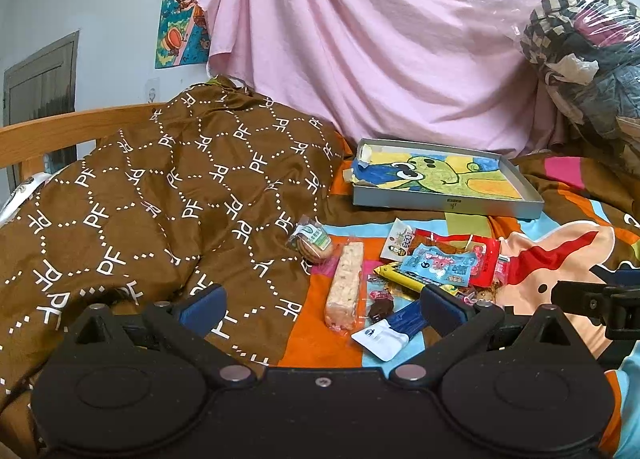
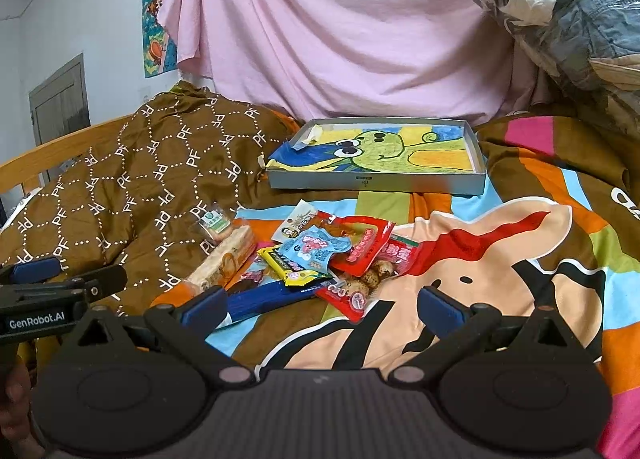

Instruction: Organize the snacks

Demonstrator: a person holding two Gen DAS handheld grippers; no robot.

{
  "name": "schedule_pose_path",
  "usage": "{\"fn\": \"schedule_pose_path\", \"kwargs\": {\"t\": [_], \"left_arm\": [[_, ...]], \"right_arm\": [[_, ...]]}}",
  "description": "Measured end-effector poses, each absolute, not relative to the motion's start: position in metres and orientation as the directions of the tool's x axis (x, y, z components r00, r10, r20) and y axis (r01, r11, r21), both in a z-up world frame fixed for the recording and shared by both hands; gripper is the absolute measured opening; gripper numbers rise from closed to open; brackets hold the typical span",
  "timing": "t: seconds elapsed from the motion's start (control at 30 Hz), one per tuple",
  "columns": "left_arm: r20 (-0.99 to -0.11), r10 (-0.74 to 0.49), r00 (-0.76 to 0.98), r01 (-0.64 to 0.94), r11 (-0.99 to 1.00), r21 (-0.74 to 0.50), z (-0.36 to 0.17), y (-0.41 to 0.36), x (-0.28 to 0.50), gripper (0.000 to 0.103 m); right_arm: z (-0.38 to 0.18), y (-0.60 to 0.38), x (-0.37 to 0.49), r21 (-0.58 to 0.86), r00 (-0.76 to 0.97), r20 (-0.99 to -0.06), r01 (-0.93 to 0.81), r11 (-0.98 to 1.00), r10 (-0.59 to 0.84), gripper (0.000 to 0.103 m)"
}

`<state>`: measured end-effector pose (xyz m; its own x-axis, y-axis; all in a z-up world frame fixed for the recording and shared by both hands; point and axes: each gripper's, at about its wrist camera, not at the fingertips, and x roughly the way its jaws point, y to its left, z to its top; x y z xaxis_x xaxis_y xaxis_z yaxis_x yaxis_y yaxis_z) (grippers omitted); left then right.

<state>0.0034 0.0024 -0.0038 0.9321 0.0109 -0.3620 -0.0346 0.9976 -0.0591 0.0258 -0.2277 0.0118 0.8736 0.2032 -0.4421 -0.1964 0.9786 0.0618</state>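
A pile of snack packets (image 1: pixel 436 263) lies on the colourful bedsheet: a long rice-crisp bar (image 1: pixel 346 285), a biscuit pack (image 1: pixel 312 241), a light blue packet (image 1: pixel 436 265), red packets (image 1: pixel 486 261) and a dark blue packet (image 1: pixel 396 323). The pile also shows in the right wrist view (image 2: pixel 320 255). Behind it lies a shallow grey box (image 1: pixel 444 205) lined with a frog drawing, also in the right wrist view (image 2: pixel 376 183). My left gripper (image 1: pixel 322 309) is open and empty just before the pile. My right gripper (image 2: pixel 322 309) is open and empty, to the right of the pile.
A brown quilt (image 1: pixel 160 199) is heaped on the left against a wooden bed rail (image 1: pixel 60 131). A pink sheet (image 1: pixel 380 39) hangs behind. A plastic-wrapped bundle of clothes (image 1: pixel 588 51) sits at the right. The left gripper's body (image 2: pixel 48 299) shows in the right wrist view.
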Motion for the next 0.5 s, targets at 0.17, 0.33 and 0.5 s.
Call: {"fn": "schedule_pose_path", "kwargs": {"t": [0.17, 0.33, 0.5], "left_arm": [[-0.369, 0.011, 0.929, -0.035, 0.998, -0.058, -0.0041, 0.0020, 0.0050, 0.102], [-0.372, 0.013, 0.928, -0.037, 0.998, -0.058, -0.0046, 0.0024, 0.0052, 0.102], [-0.377, 0.016, 0.926, -0.042, 0.997, -0.059, -0.0050, 0.0027, 0.0054, 0.102]], "right_arm": [[0.0116, -0.2269, 0.0259, 0.060, 0.875, -0.439, -0.197, 0.979, 0.203, 0.103], [0.0109, -0.2265, 0.0262, 0.060, 0.874, -0.440, -0.198, 0.978, 0.204, 0.103], [0.0103, -0.2263, 0.0264, 0.061, 0.874, -0.441, -0.198, 0.978, 0.204, 0.103]]}}
